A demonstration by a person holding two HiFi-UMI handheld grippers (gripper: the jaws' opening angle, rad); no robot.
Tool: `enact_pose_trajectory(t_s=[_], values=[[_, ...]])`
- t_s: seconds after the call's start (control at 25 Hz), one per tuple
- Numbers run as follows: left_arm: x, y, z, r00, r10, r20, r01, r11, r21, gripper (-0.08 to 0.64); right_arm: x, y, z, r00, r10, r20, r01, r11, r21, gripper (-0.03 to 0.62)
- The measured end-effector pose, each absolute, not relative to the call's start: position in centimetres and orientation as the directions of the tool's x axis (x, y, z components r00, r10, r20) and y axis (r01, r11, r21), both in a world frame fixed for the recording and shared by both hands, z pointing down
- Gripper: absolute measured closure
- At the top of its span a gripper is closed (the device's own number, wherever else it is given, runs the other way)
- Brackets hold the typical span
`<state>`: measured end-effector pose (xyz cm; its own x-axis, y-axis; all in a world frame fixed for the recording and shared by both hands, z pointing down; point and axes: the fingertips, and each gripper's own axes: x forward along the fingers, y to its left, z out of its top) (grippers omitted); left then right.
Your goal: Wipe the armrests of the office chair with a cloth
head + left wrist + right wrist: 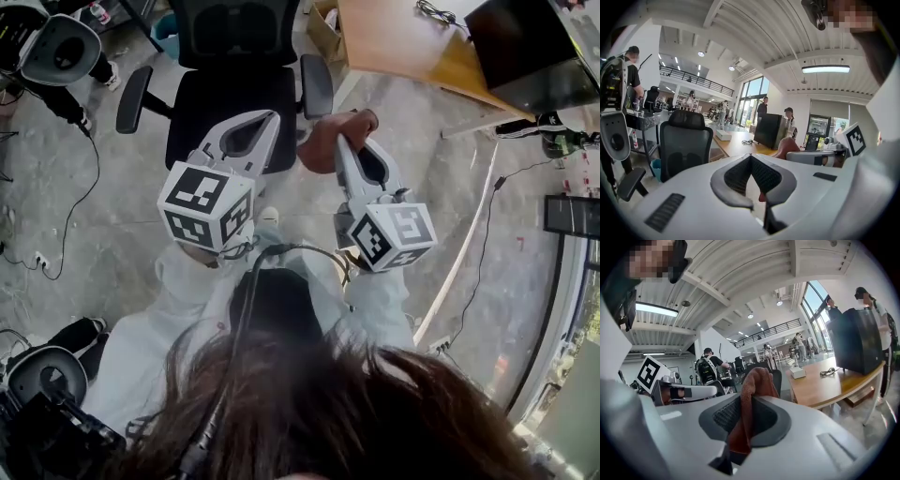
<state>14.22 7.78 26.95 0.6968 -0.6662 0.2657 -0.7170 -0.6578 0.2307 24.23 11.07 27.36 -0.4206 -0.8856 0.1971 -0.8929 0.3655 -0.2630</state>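
Note:
The black office chair (230,98) stands ahead of me, with its armrests at the left (133,98) and right (317,84). A reddish-brown cloth (326,141) hangs bunched in my right gripper (339,142), whose jaws are shut on it, just short of the right armrest. In the right gripper view the cloth (752,394) sticks up between the jaws, hiding most of the chair. My left gripper (269,116) is shut with nothing in it, over the seat's front edge. The left gripper view shows the chair (684,145) ahead and one armrest (630,183).
A wooden desk (403,47) with a black box (525,47) stands right of the chair. Cables (84,187) trail over the concrete floor at the left. Grey round equipment (58,49) sits at the far left. Several people stand in the room (764,108).

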Motion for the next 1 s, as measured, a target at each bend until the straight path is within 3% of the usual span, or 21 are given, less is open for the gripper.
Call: enact_pose_trajectory(t_s=[0.36, 1.0], values=[[15.9, 0.8, 30.5, 0.703, -0.632, 0.327, -0.711, -0.642, 0.288, 0.557, 26.2, 3.6, 31.0, -0.413, -0.863, 0.290, -0.897, 0.330, -0.295, 0.543], [17.2, -6.6, 32.7, 0.602, -0.711, 0.362, -0.797, -0.511, 0.322, 0.557, 30.3, -6.5, 37.3, -0.471, -0.778, 0.416, -0.881, 0.386, -0.274, 0.543]])
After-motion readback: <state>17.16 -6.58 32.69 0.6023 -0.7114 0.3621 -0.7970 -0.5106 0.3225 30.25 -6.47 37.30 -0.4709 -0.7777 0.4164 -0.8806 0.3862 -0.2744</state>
